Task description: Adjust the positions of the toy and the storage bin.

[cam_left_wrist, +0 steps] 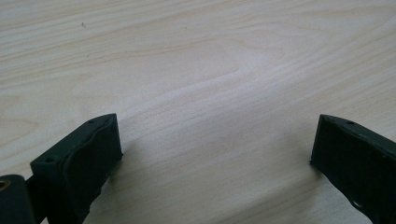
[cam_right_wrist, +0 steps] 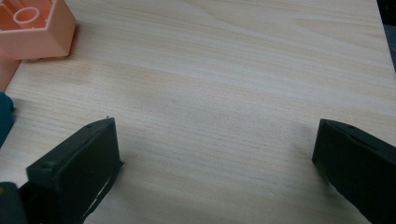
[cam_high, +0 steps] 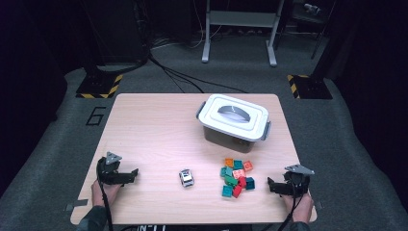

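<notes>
A pile of several toy bricks (cam_high: 236, 176) in orange, teal, red and pink lies on the wooden table (cam_high: 159, 125), front right. A small white and black toy car (cam_high: 186, 177) stands left of the pile. A grey lidded box (cam_high: 234, 121) with a handle sits behind the bricks. My left gripper (cam_high: 133, 174) rests near the front left edge, open and holding nothing (cam_left_wrist: 215, 149). My right gripper (cam_high: 271, 185) rests at the front right, just right of the pile, open and holding nothing (cam_right_wrist: 215, 149). An orange brick (cam_right_wrist: 35, 25) shows at the top left of the right gripper view.
Bare table lies between the left gripper and the toy car and across the back left. The table's right edge (cam_right_wrist: 384, 32) is close to the right gripper. Beyond the table are a grey floor, cables and a stand's legs (cam_high: 239, 36).
</notes>
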